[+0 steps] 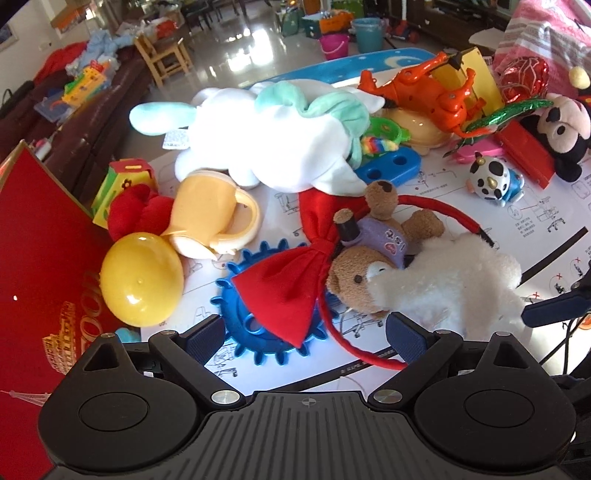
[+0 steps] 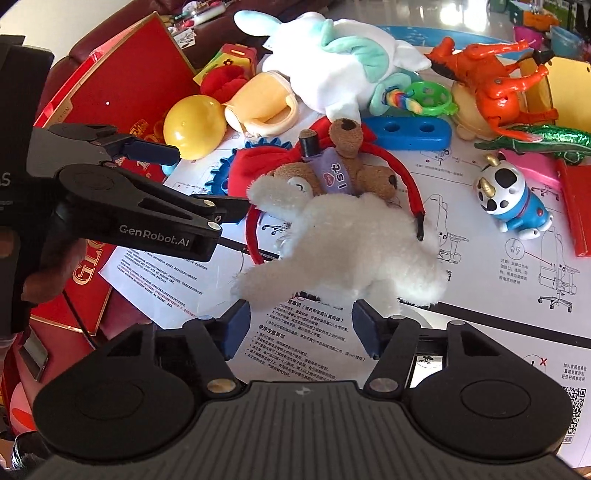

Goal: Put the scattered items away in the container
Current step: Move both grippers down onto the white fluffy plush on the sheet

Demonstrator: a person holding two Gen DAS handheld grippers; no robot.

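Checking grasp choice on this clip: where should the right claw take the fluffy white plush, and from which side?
Take the white plush across its near end, straight ahead of the open right claw. That end faces the claw unobstructed; its far end lies over the brown bear and red headband.

Beyond your work surface, a glossy tiled floor [image 1: 243,55] stretches away and throws back bright glare. On your left runs a dark brown leather sofa [image 1: 92,122] heaped with clothes and clutter, with a small wooden chair [image 1: 162,59] standing beside it. Farther back you see a pink bucket [image 1: 334,46] and a teal bucket [image 1: 367,35] on the floor.
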